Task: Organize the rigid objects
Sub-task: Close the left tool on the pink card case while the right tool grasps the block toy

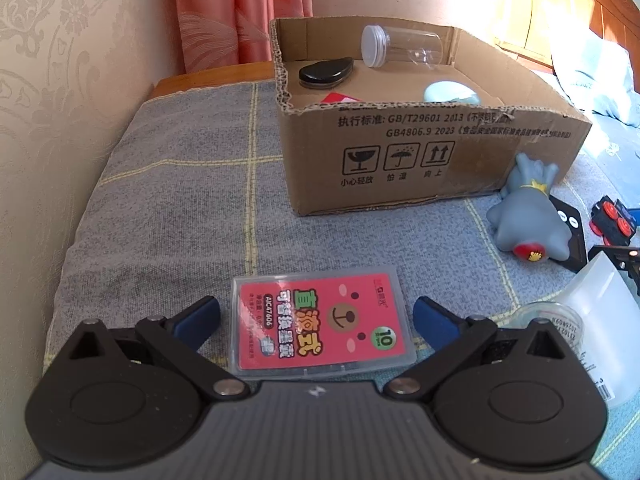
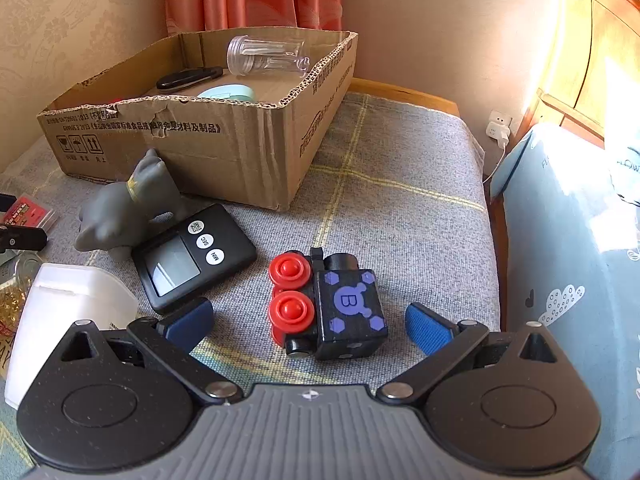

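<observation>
- The white plastic container [image 1: 600,312] at the right edge of the bed is cut off by the left wrist view's frame, and its printed label is too small to read.
- A red item [image 1: 338,98] and a pale blue rounded item [image 1: 452,94] inside the cardboard box [image 1: 420,152] are mostly hidden behind the box's front wall; what they are cannot be told.
- The toy train [image 1: 612,216] is only partly in the left wrist view; the right wrist view shows it whole.
- The grey plaid blanket [image 1: 168,200] carries everything; the box sits toward its far edge, by the wall.
- The left gripper [image 1: 316,314] is spread wide with nothing in it, its blue pads either side of the clear card case [image 1: 322,326], which lies flat near the blanket's left side. The case holds a pink bear-face card reading "AIC47606" and "10".
- The right gripper [image 2: 310,322] is likewise wide open and empty, flanking the black toy train [image 2: 328,304], which lies on its side with red wheels and a blue "B".
- The black timer [image 2: 192,258] has buttons marked "SEC" and "MIN"; the grey rubber toy animal [image 2: 124,208] lies partly on it, just in front of the box.
- In the box lie a clear jar [image 1: 400,50] on its side and a black teardrop-shaped object [image 1: 326,72].
- The box reads "GB/T29601 2013" and "GB4806.9 2023", with fragile, keep-dry and this-way-up symbols.
</observation>
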Demonstrator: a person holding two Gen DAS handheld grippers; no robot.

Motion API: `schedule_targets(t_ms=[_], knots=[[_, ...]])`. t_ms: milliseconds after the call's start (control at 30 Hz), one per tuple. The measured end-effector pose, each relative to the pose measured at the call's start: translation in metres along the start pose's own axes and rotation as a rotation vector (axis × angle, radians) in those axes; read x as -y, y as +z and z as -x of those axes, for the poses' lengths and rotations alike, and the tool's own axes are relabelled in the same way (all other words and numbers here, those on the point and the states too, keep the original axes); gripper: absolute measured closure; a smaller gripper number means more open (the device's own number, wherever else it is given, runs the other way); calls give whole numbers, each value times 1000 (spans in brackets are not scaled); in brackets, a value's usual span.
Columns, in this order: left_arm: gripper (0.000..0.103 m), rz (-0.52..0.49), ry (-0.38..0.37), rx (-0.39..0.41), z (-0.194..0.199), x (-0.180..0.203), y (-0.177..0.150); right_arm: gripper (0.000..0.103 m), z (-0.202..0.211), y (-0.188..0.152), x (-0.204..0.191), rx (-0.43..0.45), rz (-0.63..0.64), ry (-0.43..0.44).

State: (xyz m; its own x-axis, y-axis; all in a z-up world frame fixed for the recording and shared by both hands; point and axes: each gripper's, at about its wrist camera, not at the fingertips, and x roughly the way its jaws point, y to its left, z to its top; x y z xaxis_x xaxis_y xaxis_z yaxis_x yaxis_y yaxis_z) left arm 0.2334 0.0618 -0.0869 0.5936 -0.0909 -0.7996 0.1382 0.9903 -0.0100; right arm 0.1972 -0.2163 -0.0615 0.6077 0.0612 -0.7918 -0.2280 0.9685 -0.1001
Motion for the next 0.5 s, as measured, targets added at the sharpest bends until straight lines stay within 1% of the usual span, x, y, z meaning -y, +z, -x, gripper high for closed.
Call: schedule_targets(t_ms=[233,300,367,433,467,500], knots=[[4,31,25,-19,4,4,0,0,-1,3,1,-11,18,18],[4,30,26,-21,3,5,1,6,2,5,0,-11,39,38],[4,33,24,-26,3,4,1,18,4,6,0,-10,50,46],[4,32,22,-27,3,4,2,26,6,8,2,-7,48,42],[5,32,22,-27,3,5,2,29,6,8,3,-5,48,39],[7,32,20,-27,3,5,2,31,7,8,4,-2,43,35]])
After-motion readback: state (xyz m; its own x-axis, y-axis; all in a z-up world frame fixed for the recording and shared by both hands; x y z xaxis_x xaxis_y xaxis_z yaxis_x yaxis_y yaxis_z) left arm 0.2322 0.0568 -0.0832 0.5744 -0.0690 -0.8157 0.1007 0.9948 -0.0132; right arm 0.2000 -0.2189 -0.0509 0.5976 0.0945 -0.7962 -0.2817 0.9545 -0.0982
